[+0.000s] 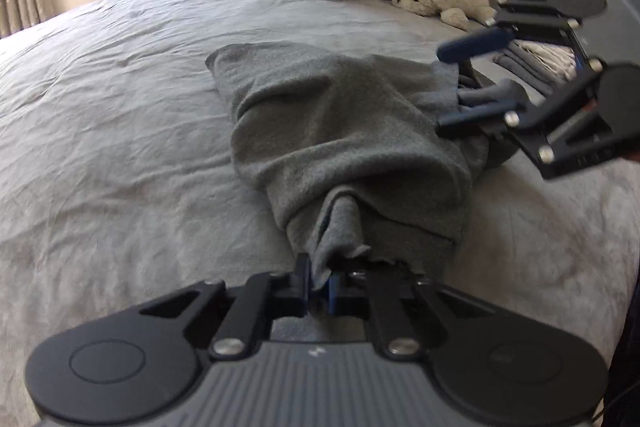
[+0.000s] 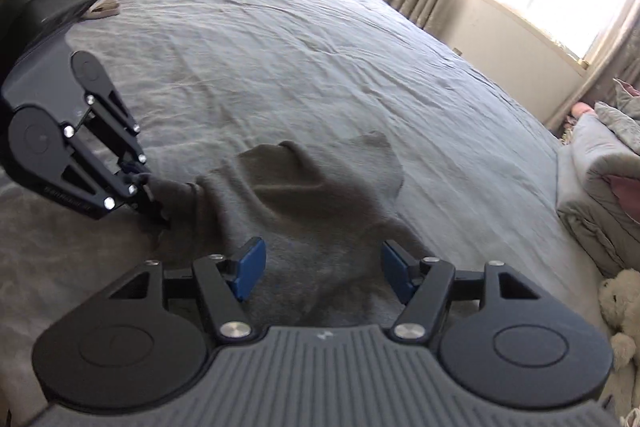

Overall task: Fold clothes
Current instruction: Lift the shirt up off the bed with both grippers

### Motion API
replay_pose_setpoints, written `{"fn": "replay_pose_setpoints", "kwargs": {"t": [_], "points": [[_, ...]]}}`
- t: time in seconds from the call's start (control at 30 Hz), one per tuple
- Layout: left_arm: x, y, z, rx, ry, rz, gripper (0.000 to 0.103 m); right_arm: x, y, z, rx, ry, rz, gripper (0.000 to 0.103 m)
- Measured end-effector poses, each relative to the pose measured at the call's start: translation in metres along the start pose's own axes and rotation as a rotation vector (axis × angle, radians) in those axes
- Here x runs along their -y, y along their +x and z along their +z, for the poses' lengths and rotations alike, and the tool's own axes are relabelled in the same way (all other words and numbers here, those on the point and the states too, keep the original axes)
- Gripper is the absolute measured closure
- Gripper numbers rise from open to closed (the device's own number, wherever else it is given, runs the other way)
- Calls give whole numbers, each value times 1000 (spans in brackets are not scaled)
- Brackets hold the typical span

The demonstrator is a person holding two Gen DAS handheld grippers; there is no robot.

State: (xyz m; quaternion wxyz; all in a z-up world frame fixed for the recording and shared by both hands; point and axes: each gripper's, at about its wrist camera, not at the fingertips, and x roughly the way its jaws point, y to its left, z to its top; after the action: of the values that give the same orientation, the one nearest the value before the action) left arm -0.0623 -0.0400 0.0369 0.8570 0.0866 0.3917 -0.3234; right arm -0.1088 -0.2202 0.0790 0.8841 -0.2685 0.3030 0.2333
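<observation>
The right tongs [image 2: 316,273] stand open at the bottom of the frame, blue pads [image 2: 250,267] wide apart over a grey garment [image 2: 304,195] lying rumpled on the bed [image 2: 280,47]. At the left, the left tongs [image 2: 150,195] pinch the garment's edge. A stuffed toy [image 2: 618,311] lies at the lower right; folded bedding [image 2: 600,179] sits above it
</observation>
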Motion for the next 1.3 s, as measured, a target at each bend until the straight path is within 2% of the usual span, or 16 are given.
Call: {"fn": "replay_pose_setpoints", "kwargs": {"t": [0.13, 0.2, 0.23, 0.27, 0.4, 0.5, 0.57, 0.77, 0.93, 1.07, 1.3], "points": [[-37, -32, 20, 118, -172, 12, 97, -15, 16, 4, -37, 12, 68, 36], [-51, -48, 28, 169, -218, 28, 97, -15, 21, 12, -32, 46, 45, 58], [-56, -56, 32, 193, -229, 48, 97, -15, 24, 15, -29, 63, 33, 89], [-62, -62, 35, 214, -241, 59, 97, -15, 27, 19, -27, 80, 21, 100], [-84, -89, 44, 288, -294, 77, 97, -6, 12, 44, 87, 193, -55, 100], [-98, -99, 46, 300, -327, 116, 97, -7, 11, 58, 59, 282, -111, 100], [-103, -95, 46, 277, -342, 145, 97, -7, 10, 67, 41, 341, -148, 100], [-99, -78, 46, 234, -320, 216, 97, -3, 14, 73, -33, 475, -271, 100], [-99, -70, 47, 222, -322, 257, 97, 0, 20, 66, -89, 478, -332, 100], [-96, -65, 47, 212, -313, 298, 97, 1, 22, 62, -130, 448, -453, 93], [-98, -62, 48, 197, -337, 325, 97, 3, 31, 54, -187, 422, -542, 88]]}}
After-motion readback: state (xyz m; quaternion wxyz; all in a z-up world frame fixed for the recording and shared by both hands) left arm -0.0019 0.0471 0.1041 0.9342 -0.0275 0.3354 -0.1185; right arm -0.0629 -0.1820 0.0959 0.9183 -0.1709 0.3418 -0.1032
